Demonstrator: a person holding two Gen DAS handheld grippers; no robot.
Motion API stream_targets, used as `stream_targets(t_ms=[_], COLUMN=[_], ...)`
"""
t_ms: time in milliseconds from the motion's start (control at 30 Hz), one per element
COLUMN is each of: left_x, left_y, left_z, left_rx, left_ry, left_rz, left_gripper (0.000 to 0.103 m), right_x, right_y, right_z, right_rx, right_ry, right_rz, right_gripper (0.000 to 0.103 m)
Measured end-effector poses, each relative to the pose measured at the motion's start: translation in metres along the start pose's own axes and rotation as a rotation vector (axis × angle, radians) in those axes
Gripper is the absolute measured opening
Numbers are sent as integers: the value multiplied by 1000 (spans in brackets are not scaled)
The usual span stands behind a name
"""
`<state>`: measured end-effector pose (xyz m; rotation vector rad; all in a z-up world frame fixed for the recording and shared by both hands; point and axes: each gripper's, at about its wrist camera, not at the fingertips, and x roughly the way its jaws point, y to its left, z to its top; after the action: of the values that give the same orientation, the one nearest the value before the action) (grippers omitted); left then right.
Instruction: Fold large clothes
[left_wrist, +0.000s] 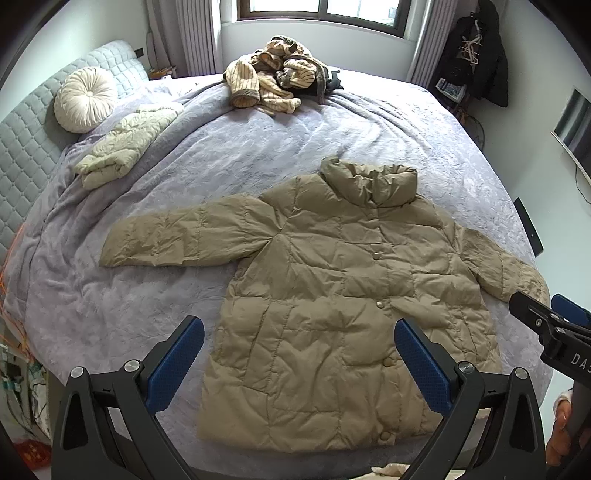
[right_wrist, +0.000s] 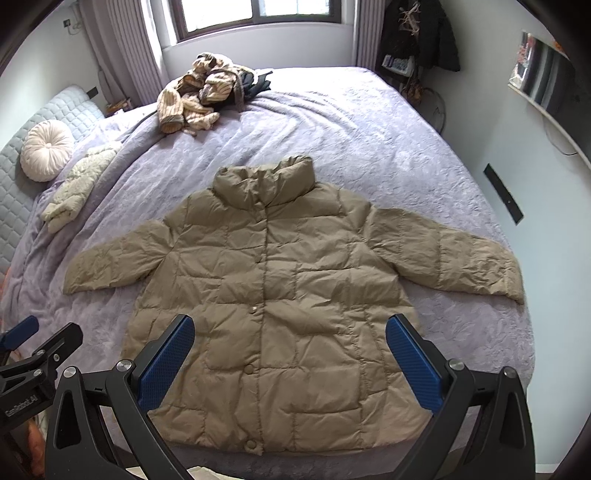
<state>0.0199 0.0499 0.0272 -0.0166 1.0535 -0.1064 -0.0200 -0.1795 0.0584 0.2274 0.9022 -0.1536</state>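
Over the jacket (right_wrist: 280, 295) on the bed (right_wrist: 369, 129), both tools, left tool (left_wrist: 299, 360) and right tool (right_wrist: 290, 356), are hovering wide, gripping nothing; folding isn't begun, sleeves likely next.

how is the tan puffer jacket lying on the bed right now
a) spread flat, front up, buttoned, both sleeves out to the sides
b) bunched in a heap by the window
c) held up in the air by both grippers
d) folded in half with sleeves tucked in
a: the tan puffer jacket lies flat on the purple bedspread, its buttons up the front and both sleeves spread, with the left gripper and right gripper open above its hem.
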Motion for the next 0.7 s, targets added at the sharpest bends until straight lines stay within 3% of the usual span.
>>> stream_targets(t_ms=[167,333,700], left_x=[19,48,126], left_y=[25,61,155], left_z=[5,9,6], left_rx=[-37,-99,-244], left_ry=[32,73,127], left_rz=[-27,-22,24], left_gripper=[103,103,103], right_x=[17,43,123], right_y=[18,34,97], right_z=[9,19,27], right_rx=[-15,2,-23], right_ry=[60,123,277], right_rz=[-16,27,185], right_gripper=[103,103,103])
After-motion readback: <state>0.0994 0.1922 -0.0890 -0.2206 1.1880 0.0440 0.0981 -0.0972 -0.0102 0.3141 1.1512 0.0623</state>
